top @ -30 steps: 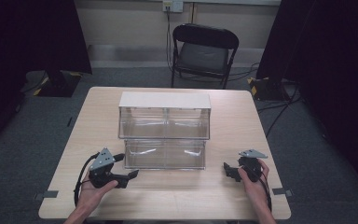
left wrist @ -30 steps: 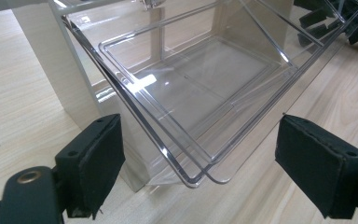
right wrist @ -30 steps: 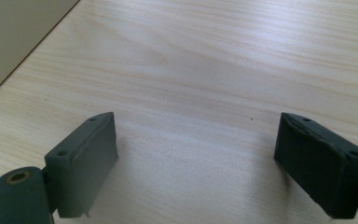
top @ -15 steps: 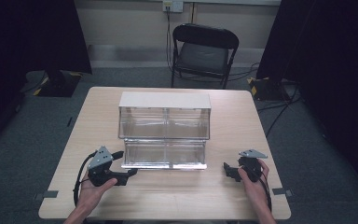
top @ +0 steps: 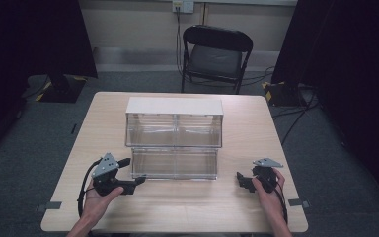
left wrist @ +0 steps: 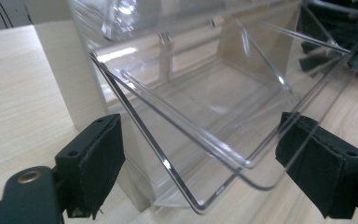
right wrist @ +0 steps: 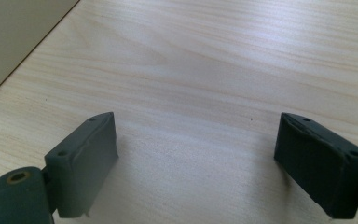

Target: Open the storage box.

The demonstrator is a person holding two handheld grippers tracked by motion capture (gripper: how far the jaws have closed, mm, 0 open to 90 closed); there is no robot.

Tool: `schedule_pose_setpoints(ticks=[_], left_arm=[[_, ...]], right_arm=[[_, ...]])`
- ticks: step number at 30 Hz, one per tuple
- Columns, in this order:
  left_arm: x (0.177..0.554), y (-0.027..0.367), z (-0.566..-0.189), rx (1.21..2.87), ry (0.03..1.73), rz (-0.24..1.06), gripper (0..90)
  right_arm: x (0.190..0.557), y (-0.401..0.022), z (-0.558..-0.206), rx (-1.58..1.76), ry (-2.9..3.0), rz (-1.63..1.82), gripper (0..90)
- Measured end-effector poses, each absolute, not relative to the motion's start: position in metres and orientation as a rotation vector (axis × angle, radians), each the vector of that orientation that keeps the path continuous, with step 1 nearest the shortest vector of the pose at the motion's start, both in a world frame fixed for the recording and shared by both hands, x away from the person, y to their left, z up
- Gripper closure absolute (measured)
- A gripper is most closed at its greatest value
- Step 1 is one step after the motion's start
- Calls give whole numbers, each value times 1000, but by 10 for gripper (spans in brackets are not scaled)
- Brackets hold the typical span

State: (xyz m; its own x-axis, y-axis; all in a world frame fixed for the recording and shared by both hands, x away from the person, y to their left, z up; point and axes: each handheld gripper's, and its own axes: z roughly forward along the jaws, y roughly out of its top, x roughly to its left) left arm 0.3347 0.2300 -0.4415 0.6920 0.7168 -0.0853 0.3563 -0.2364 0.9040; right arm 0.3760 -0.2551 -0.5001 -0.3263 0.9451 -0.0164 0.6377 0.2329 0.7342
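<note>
Table (top: 256, 123): pale wood, centre of the high view. Clear drawer unit (top: 174, 136) stands at its middle, long axis across the frame; its lower drawer (left wrist: 223, 116) is tilted open toward the near edge. Left gripper (top: 137, 181), lower left, sits just beside the drawer's left front corner, jaws parted, the clear lip between them but untouched. It is the nearer hand. Right gripper (top: 240, 178), lower right, jaws spread over bare wood, holding nothing, apart from the unit. No obstruction noted.

Your clear plastic bin unit (top: 174, 138) sits table-centre: white-topped upper pair at 12 o'clock, the lower drawer (left wrist: 205, 116) at 6 o'clock tilted open, empty.
</note>
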Motion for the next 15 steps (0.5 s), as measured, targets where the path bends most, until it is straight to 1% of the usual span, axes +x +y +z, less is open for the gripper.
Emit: schedule_pose_setpoints(ticks=[3, 15], left_arm=[[336, 232, -442, 1820, 867, 409, 155], [338, 233, -442, 1807, 894, 419, 157]], right_arm=[[376, -255, -500, 1449, 2049, 882, 124], [376, -255, -500, 1449, 2049, 881, 123]])
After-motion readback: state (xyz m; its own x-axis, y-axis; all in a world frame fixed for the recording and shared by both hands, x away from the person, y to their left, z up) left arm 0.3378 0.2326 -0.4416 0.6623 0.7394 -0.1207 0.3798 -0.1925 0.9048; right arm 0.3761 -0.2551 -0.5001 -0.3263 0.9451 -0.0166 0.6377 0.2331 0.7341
